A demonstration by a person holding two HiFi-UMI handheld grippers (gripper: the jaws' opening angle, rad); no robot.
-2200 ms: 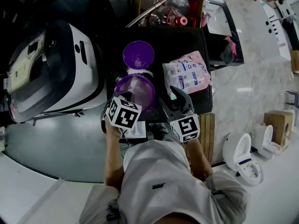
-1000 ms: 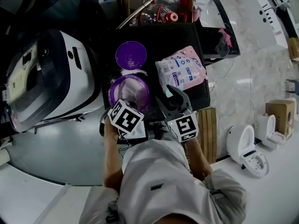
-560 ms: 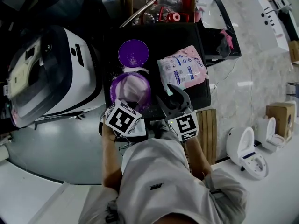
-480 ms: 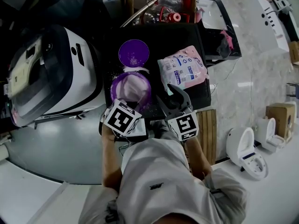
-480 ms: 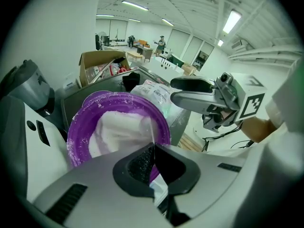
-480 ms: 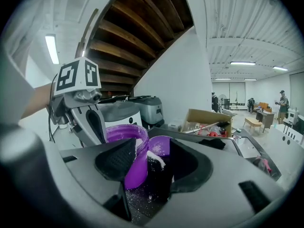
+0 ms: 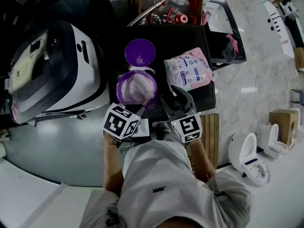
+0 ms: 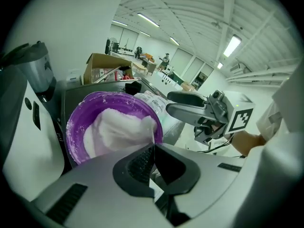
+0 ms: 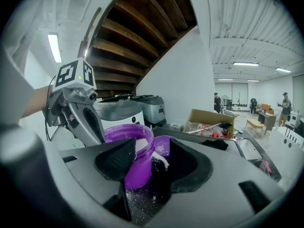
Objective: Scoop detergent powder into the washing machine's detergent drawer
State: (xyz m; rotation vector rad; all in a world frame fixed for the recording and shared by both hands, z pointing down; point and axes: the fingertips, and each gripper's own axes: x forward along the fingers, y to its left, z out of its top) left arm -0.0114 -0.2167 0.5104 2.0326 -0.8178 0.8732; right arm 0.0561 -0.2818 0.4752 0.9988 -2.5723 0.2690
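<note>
Left gripper (image 8: 154,145), fingers pinched shut on a thin clear scoop (image 8: 149,129) dipping into the powder (image 8: 114,127) in the purple tub (image 8: 76,120) on the worktop (image 7: 180,38). Right gripper (image 9: 153,153), fingers wide apart and empty, just beside the tub.

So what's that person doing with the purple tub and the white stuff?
A person holds a gripper in each hand at a black table. The left gripper is shut on what looks like a thin clear scoop, reaching into the white powder in the open purple tub. The right gripper is open and empty, pointing at the tub from beside it. The purple lid lies behind the tub, and the washing machine stands to the left.
</note>
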